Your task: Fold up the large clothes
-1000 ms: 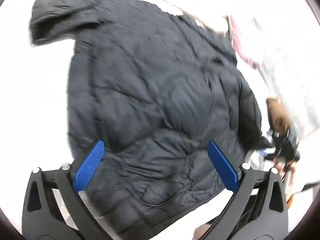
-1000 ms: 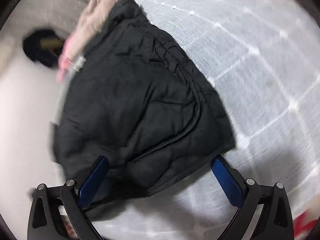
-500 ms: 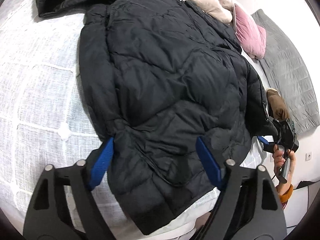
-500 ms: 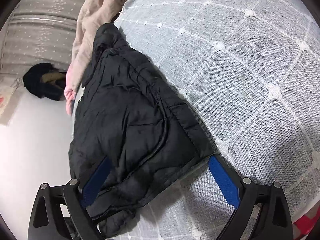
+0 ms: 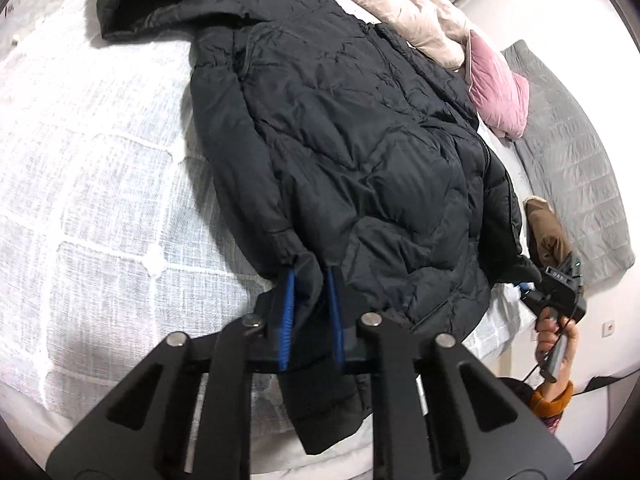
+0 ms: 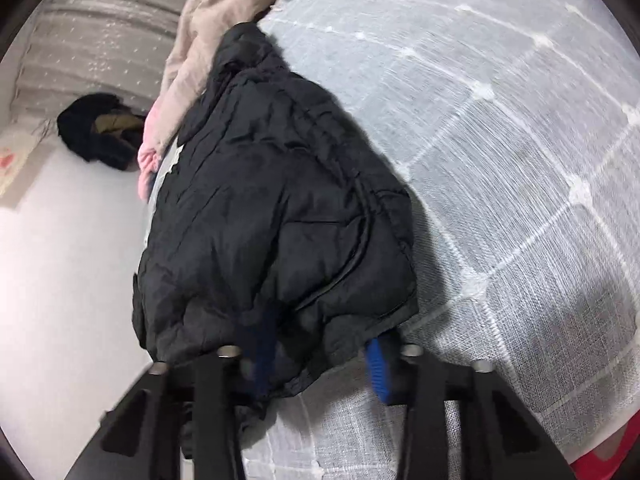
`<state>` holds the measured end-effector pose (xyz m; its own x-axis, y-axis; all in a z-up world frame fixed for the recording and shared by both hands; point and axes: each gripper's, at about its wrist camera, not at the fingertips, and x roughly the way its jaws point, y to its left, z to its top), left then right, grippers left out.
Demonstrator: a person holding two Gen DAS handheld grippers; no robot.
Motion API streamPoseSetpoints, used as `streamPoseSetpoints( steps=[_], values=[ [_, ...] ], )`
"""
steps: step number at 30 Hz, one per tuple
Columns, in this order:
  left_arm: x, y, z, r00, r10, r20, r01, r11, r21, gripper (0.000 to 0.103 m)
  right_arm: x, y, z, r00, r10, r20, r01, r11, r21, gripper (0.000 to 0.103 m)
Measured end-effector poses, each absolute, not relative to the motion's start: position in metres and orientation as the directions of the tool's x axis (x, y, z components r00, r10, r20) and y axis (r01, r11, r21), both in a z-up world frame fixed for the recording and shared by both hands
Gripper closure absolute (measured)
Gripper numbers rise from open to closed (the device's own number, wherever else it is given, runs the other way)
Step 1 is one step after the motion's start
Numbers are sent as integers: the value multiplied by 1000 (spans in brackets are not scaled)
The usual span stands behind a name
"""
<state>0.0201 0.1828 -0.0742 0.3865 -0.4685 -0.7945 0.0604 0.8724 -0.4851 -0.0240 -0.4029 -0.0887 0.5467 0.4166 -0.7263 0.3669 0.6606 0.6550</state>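
A black puffer jacket [image 5: 352, 152] lies spread on the white bedspread [image 5: 92, 168], hood at the far left. My left gripper [image 5: 311, 280] is shut on the jacket's near hem, fabric pinched between the blue pads. In the right wrist view the jacket [image 6: 272, 216] bulges over the bed edge, and my right gripper [image 6: 320, 348] has its blue pads closing around the hem corner with fabric bunched between them. The right gripper also shows in the left wrist view [image 5: 556, 288], at the jacket's right hem.
A beige quilt [image 5: 416, 12] and a pink pillow [image 5: 496, 88] lie behind the jacket. A grey mat [image 5: 572, 168] and a brown slipper [image 5: 548, 236] are on the floor at right. A dark bundle [image 6: 100, 132] lies on the floor.
Both grippers have moved in to the jacket's hem and closed from wide open: the left now pinches the fabric, the right has narrowed around the hem corner.
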Motion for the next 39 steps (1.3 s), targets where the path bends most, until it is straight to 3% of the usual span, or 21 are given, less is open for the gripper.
streamPoseSetpoints(
  steps=[4,13,17,19,21,23,24,25,27,31,39],
  values=[
    [17,181,-65,428,-445,-787,71,884,-461,97,-29,-400,-75,596,392,-701,334,673,660,92],
    [8,208,-27,594,-403,-697,20,873,-488,99,-67,-412,-41,704,394,-591,245,646,723,99],
    [5,223,-19,643,-280,-713,-63,908,-414,99,-82,-415,-26,731,335,-594,249,679,690,99],
    [7,218,-17,651,-169,-740,-94,950,-299,98,-84,-417,-23,742,310,-595,258,687,680,95],
    [12,216,-23,630,-142,-763,-109,957,-269,94,-83,-425,-27,741,287,-606,295,672,679,92],
    [20,219,-35,589,-172,-790,-124,946,-299,91,-79,-434,-37,723,300,-623,328,645,690,66],
    [21,221,-38,577,-204,-791,-125,935,-332,79,-79,-437,-42,716,310,-626,339,629,700,47],
    [22,222,-40,568,-240,-787,-119,923,-366,62,-79,-439,-45,710,322,-627,343,619,706,41],
    [23,223,-44,551,-335,-764,-88,887,-453,47,-79,-438,-51,693,355,-627,332,614,716,40],
    [26,216,-49,516,-396,-759,-44,873,-486,41,-68,-430,-66,631,397,-666,348,623,701,40],
    [29,198,-72,384,-395,-835,-15,901,-433,41,-43,-437,-76,618,336,-711,404,640,654,40]
  ],
)
